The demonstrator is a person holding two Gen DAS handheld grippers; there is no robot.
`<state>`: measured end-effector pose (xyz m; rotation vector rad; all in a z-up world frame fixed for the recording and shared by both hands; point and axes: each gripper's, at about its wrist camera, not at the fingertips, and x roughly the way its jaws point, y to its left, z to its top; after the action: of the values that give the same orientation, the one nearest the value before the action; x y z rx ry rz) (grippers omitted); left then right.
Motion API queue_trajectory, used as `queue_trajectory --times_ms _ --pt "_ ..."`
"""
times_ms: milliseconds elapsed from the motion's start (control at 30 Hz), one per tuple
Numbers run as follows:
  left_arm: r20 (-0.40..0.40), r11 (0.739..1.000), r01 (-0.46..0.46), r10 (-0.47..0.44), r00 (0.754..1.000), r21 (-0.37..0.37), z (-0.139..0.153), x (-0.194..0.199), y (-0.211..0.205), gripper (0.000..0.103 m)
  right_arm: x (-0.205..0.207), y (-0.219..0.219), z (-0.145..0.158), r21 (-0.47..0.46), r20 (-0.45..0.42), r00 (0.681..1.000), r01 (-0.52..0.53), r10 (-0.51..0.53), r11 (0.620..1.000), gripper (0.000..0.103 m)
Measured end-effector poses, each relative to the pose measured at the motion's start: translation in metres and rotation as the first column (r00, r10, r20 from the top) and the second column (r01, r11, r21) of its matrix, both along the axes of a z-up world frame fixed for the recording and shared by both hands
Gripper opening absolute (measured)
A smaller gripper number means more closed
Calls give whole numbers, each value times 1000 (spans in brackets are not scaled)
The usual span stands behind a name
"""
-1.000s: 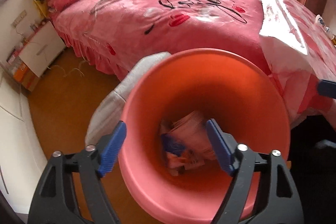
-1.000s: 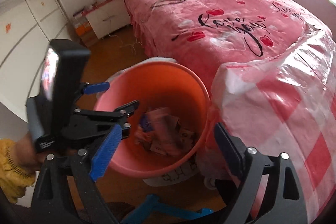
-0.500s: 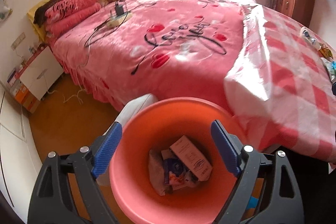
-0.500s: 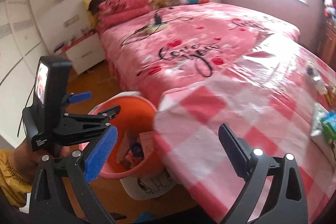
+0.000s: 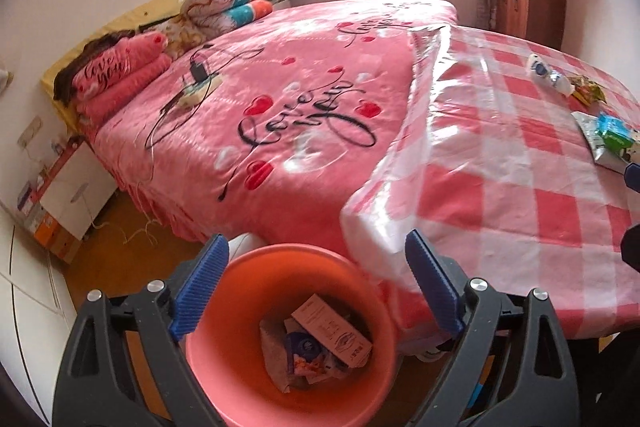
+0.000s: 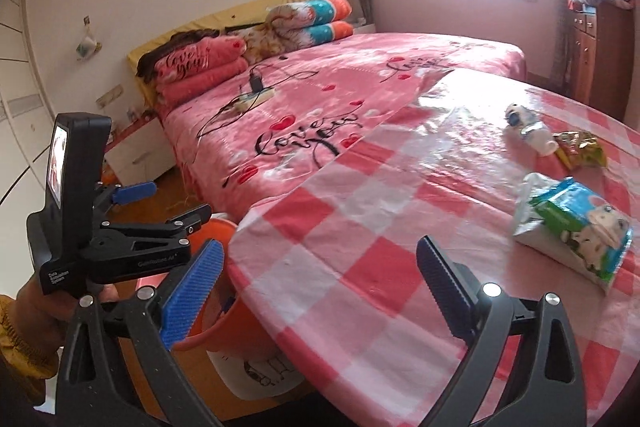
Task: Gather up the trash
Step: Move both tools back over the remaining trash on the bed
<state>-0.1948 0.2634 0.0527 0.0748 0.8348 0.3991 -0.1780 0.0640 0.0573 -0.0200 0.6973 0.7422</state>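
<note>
An orange bucket [image 5: 248,343] stands on the floor beside the table, with a small box and wrappers lying in it. My left gripper [image 5: 316,287] hovers above the bucket, its jaws opening with nothing between them. It also shows in the right wrist view as the left gripper [image 6: 168,203], held by a hand. My right gripper [image 6: 320,291] is open and empty over the checked tablecloth [image 6: 360,267]. Ahead of it lie a green and blue packet [image 6: 576,231], a yellow wrapper [image 6: 580,147] and a small white bottle [image 6: 528,131].
A large bed with a pink cover [image 5: 280,115] fills the space behind the bucket and table, with a power strip and cables on it. A white nightstand [image 5: 76,195] stands at the left, and a wooden cabinet [image 6: 592,59] is at the back right. A white bin [image 6: 256,371] sits under the bucket.
Both grippers rose and swung away from the bucket towards the table. The bucket dropped low in the left view, the trash on the table came into sight, and both jaws widened.
</note>
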Motion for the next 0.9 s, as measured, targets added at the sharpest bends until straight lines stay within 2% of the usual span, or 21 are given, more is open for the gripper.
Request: queue_trajectory --times_ms 233,900 --pt "-2 998 50 -49 999 31 6 12 -32 90 0 -29 6 27 45 998 48 -49 998 96" --pt "-21 987 158 -157 987 41 12 38 -93 91 16 -102 10 132 30 983 177 -182 975 96"
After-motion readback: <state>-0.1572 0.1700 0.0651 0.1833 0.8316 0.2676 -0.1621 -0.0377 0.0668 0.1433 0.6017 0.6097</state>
